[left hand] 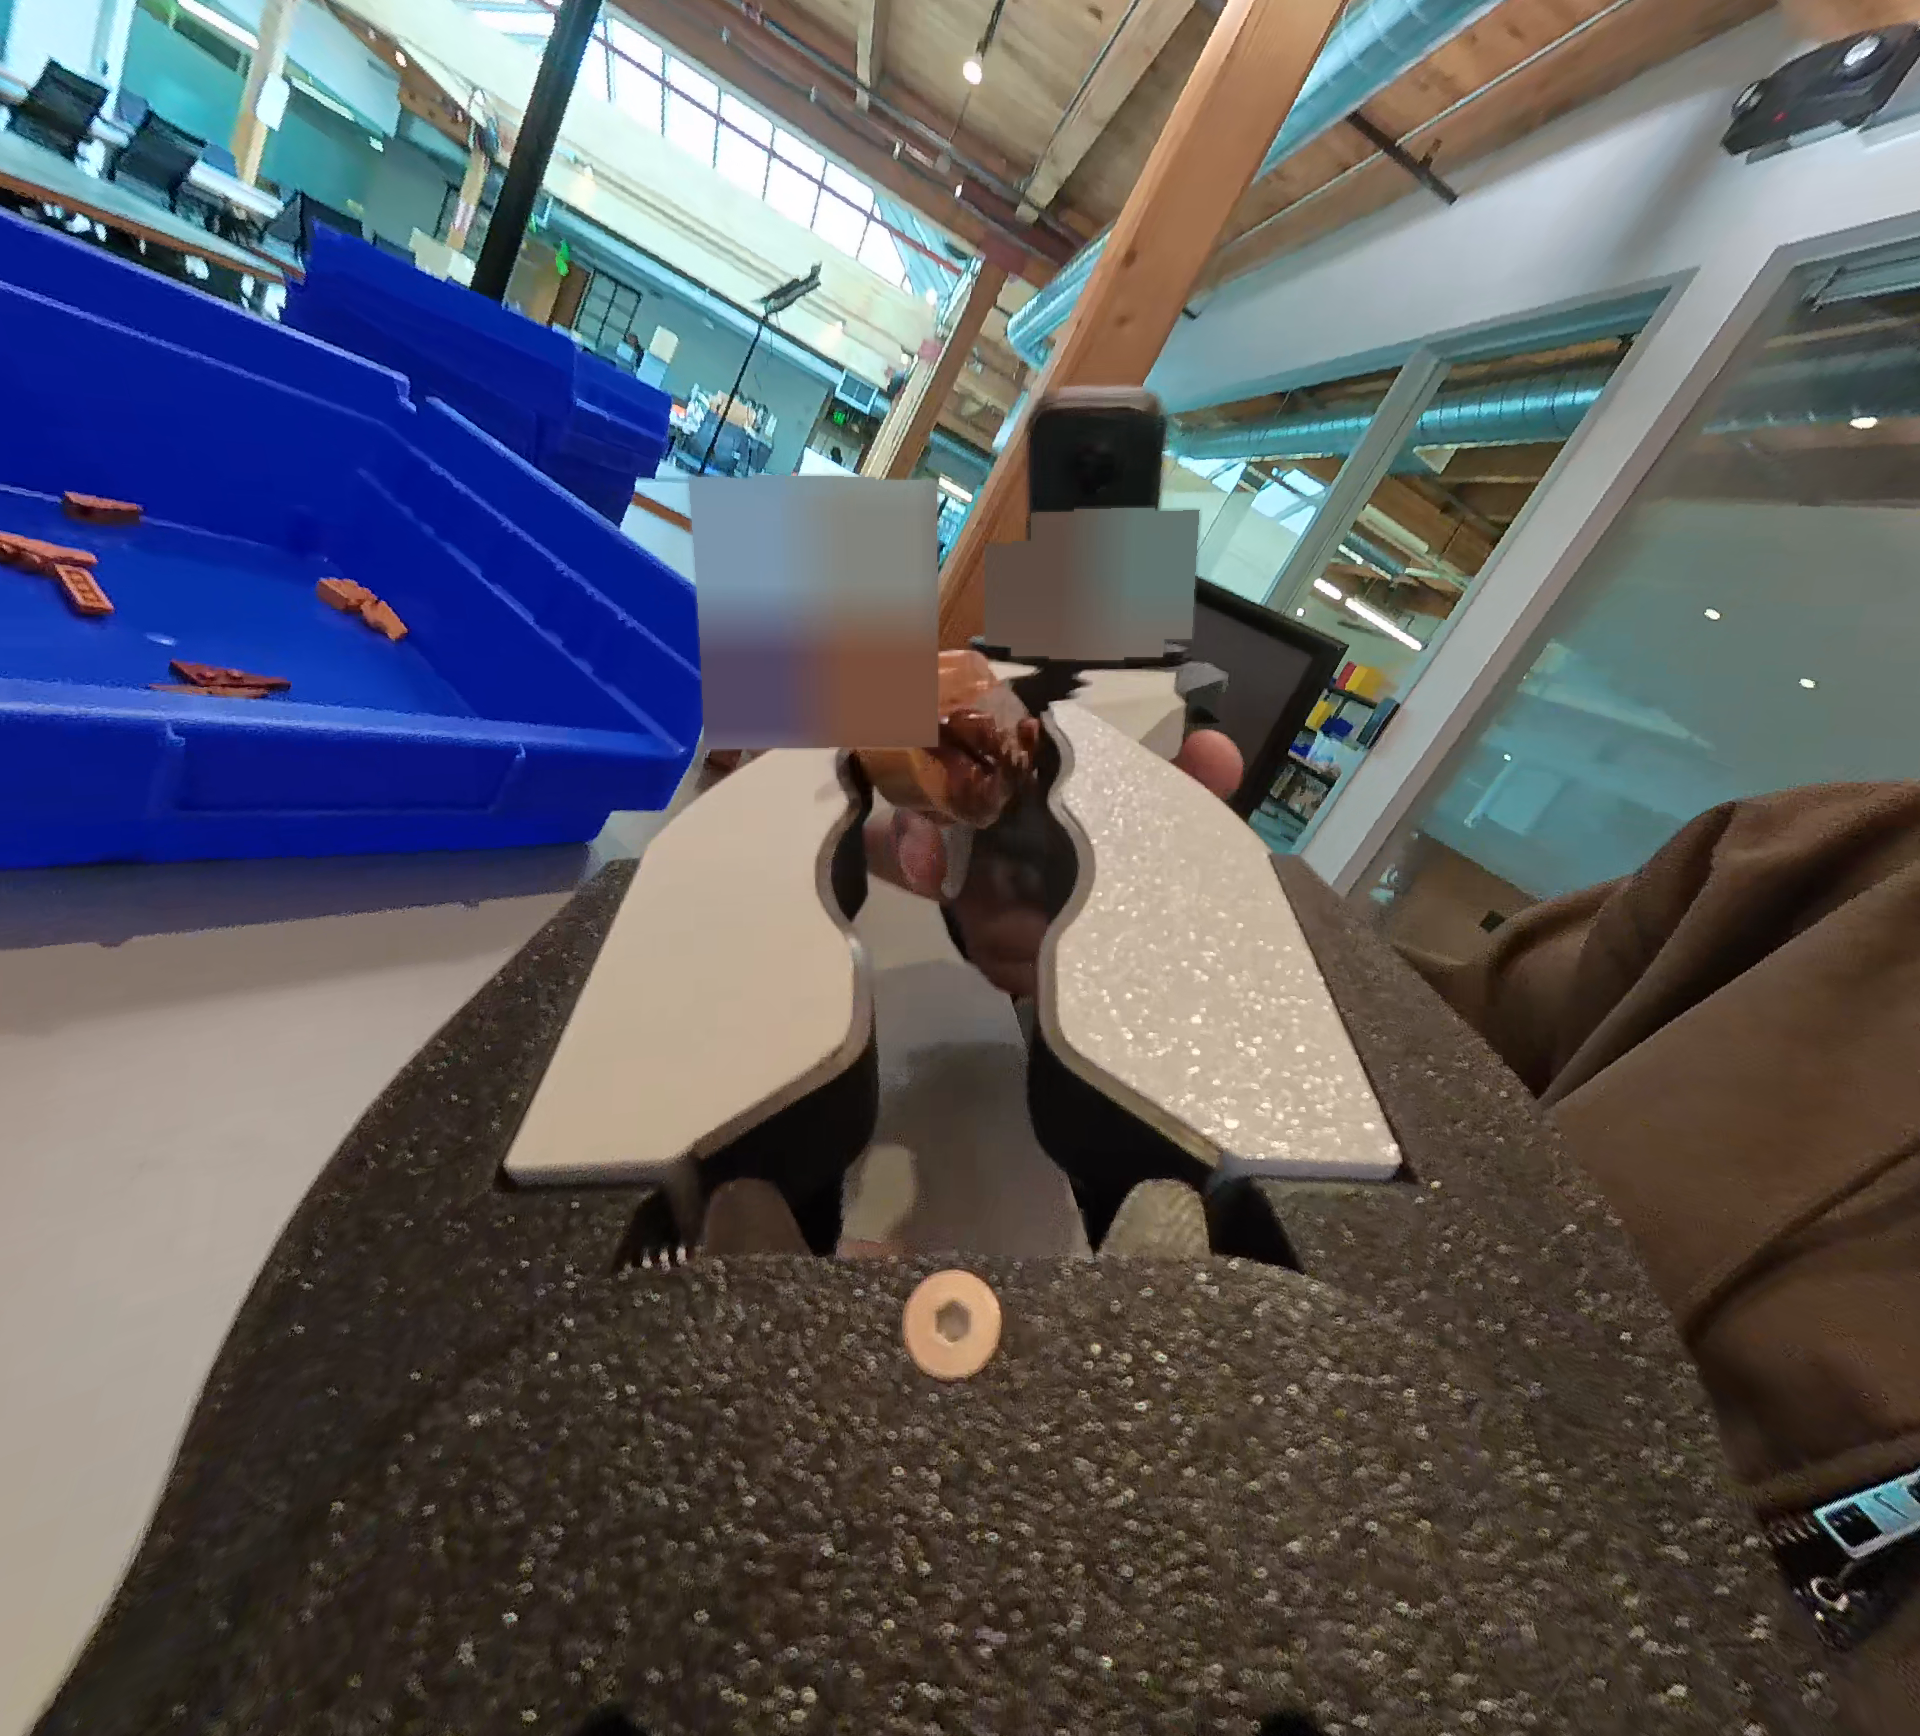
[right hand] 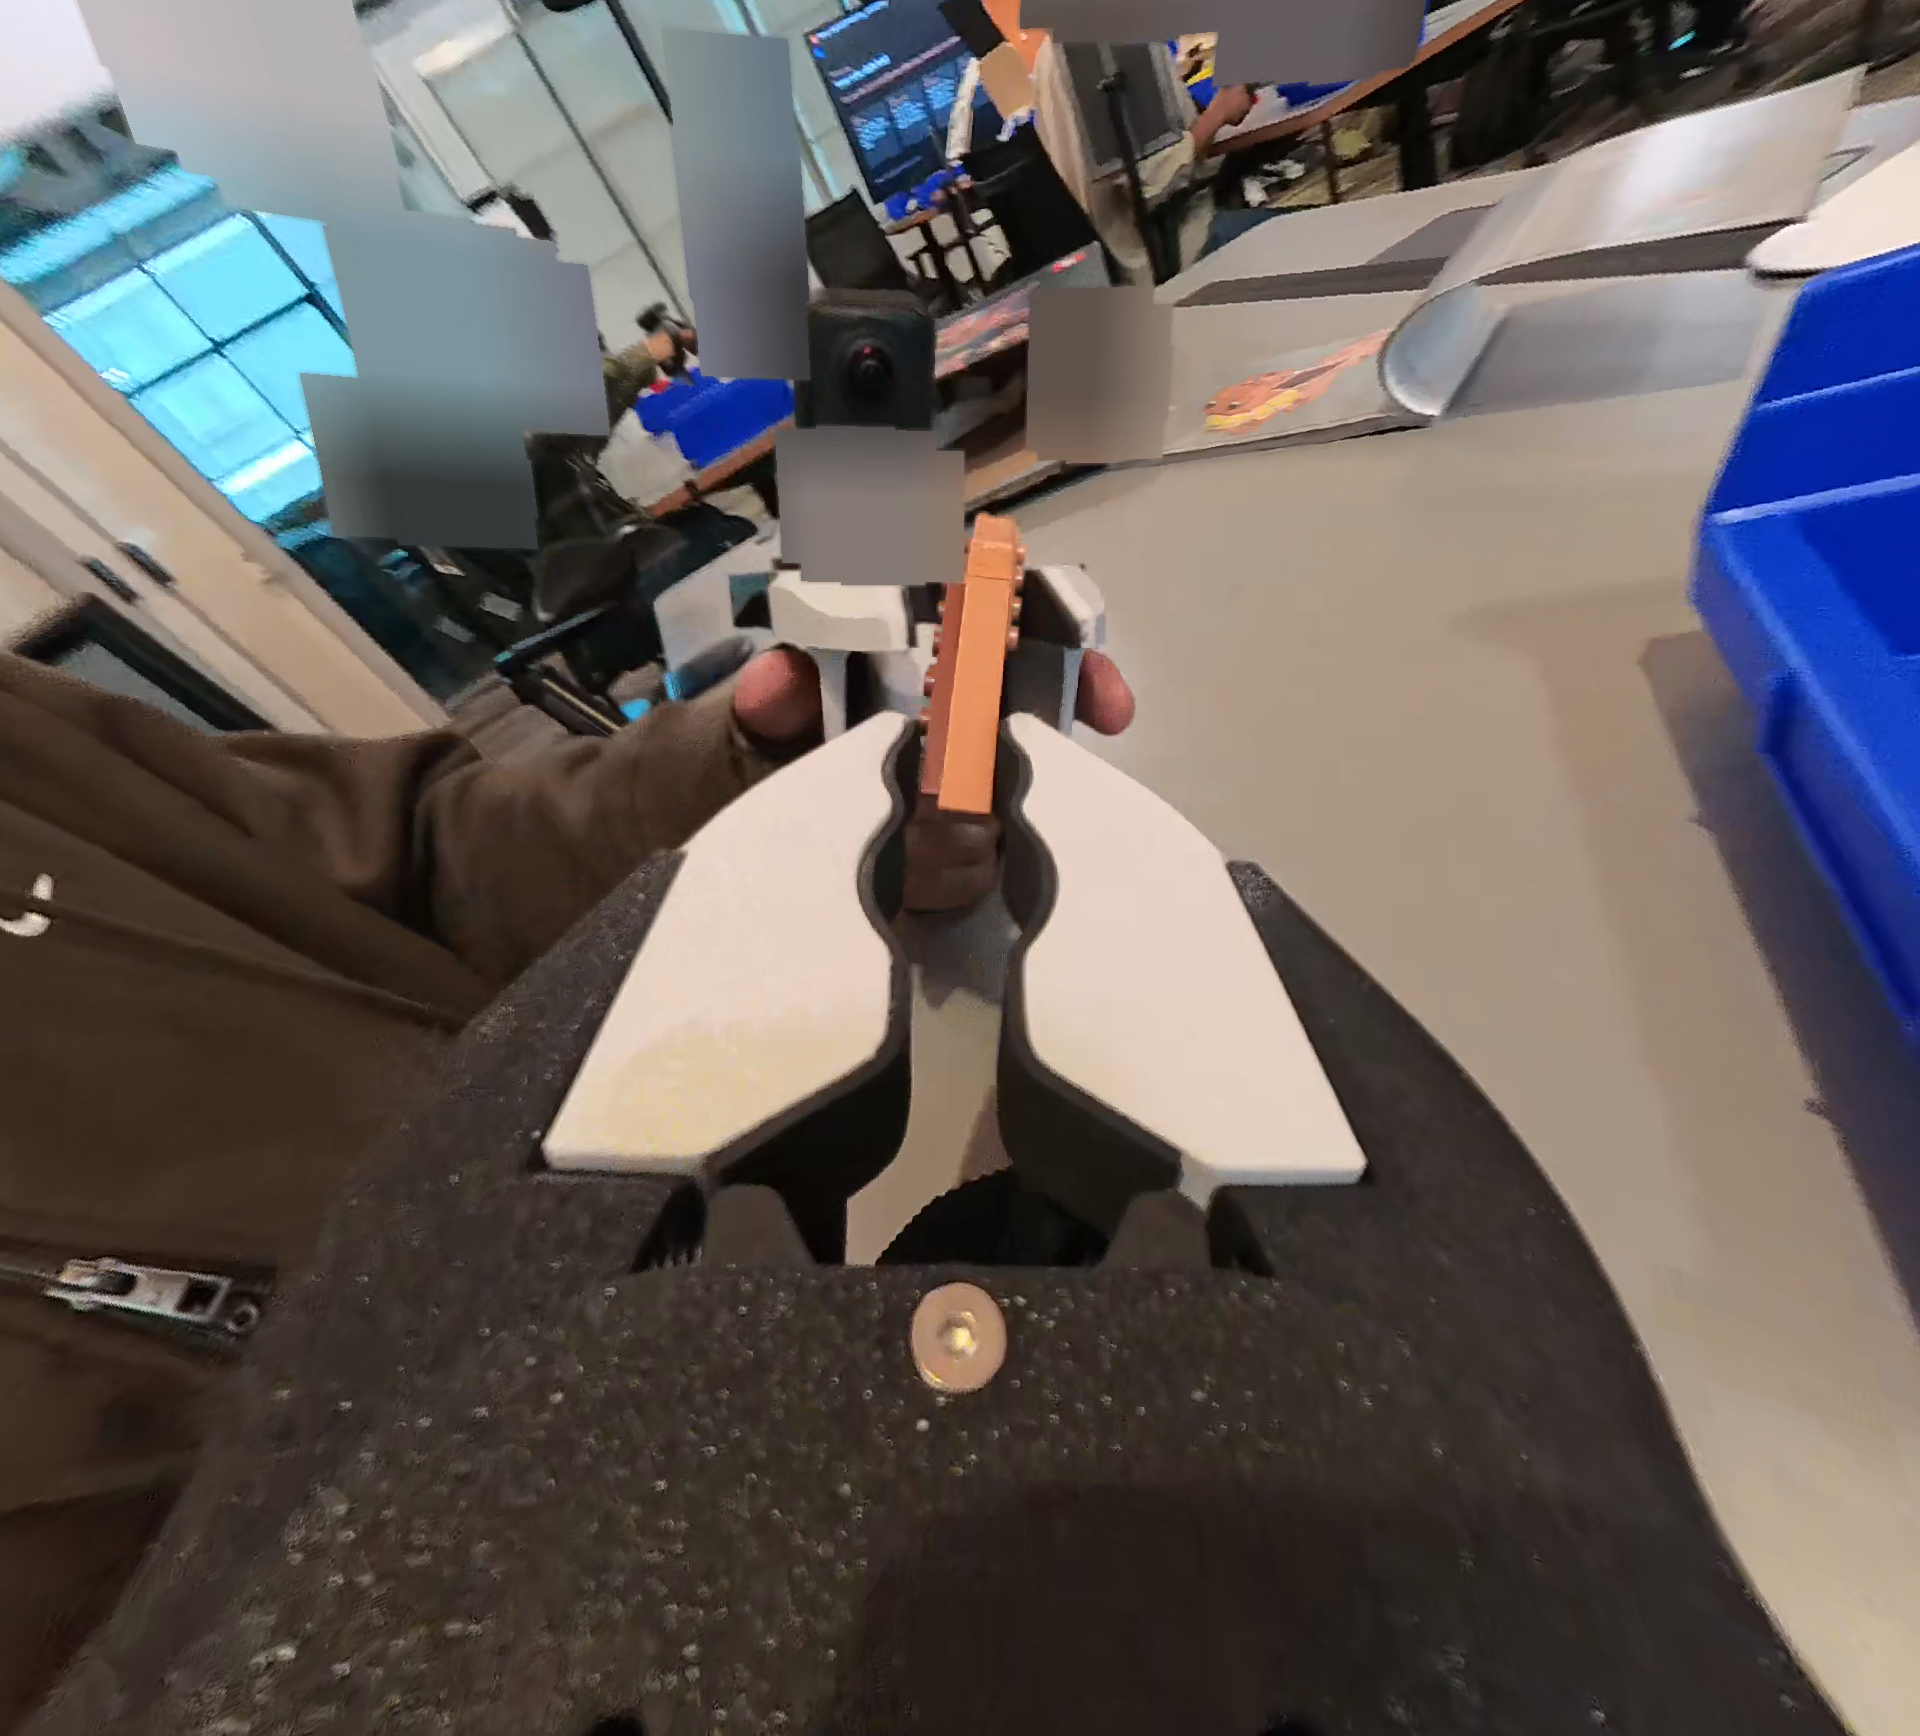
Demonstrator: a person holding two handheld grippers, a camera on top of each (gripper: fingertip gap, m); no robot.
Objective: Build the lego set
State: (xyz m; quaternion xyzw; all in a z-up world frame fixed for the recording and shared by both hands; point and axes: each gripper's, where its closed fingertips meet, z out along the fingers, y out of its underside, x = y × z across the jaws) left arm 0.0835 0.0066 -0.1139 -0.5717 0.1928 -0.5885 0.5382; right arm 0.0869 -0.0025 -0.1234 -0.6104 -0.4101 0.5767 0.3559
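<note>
My left gripper (left hand: pixel 951 751) is closed around a small glossy brown lego assembly (left hand: pixel 961 767), held up in the air. My right gripper (right hand: pixel 961 736) is shut on a long orange-brown studded plate (right hand: pixel 971 668), which stands on edge. The two grippers face each other tip to tip. The plate's far end reaches between the left gripper's fingers (right hand: pixel 831 637). I cannot tell whether the plate touches the assembly. The right gripper's white fingers (left hand: pixel 1143 699) show just behind the assembly in the left wrist view.
A blue tray (left hand: pixel 312 751) on the grey table (left hand: pixel 156 1063) holds several loose brown pieces (left hand: pixel 83 590). More blue bins (right hand: pixel 1829 595) stand at the right. An open booklet (right hand: pixel 1288 398) lies farther back. Brown sleeves (left hand: pixel 1662 1011) are close to both grippers. Both grippers' tips are close together, under 4 cm apart.
</note>
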